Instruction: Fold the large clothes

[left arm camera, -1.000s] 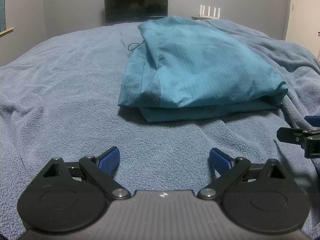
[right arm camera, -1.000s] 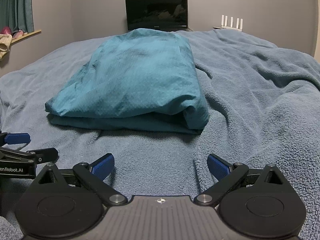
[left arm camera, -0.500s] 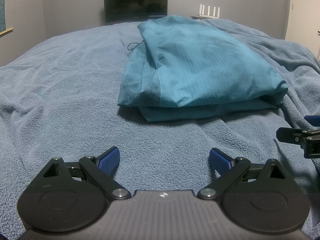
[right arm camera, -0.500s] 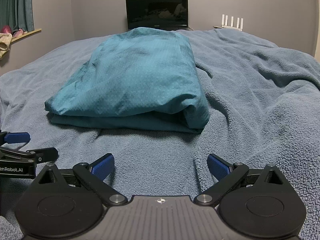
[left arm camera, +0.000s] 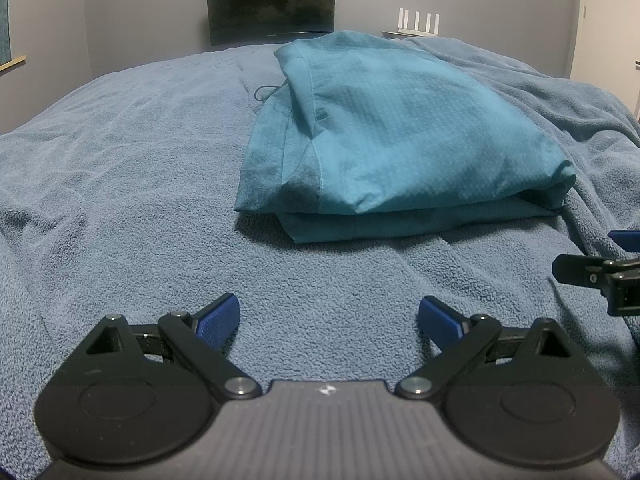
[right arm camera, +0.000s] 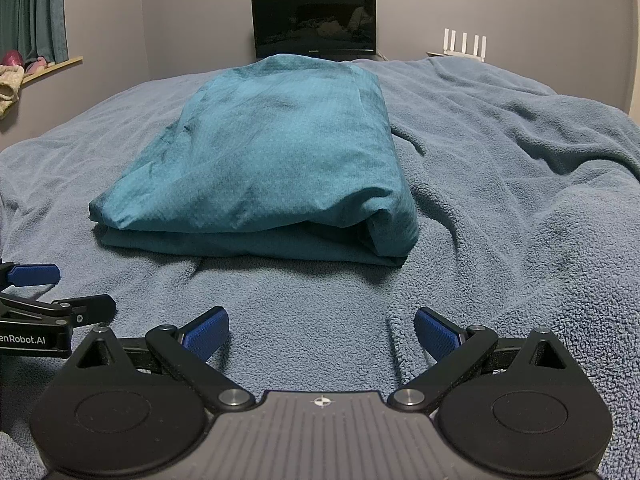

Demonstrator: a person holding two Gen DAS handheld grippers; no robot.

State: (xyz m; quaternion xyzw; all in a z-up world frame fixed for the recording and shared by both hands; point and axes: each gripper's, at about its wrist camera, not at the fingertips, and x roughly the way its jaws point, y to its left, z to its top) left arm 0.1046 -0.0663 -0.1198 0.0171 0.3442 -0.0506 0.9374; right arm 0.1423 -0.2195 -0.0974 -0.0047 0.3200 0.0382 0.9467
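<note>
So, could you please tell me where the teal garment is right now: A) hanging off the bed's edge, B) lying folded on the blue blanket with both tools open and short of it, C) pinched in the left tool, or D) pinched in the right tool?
B: the teal garment lies folded on the blue blanket, while the left tool and right tool are open and empty.

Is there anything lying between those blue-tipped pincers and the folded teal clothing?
Nothing but bare blue blanket. Both wrist views show it between the open left gripper, the open right gripper and the teal garment.
</note>
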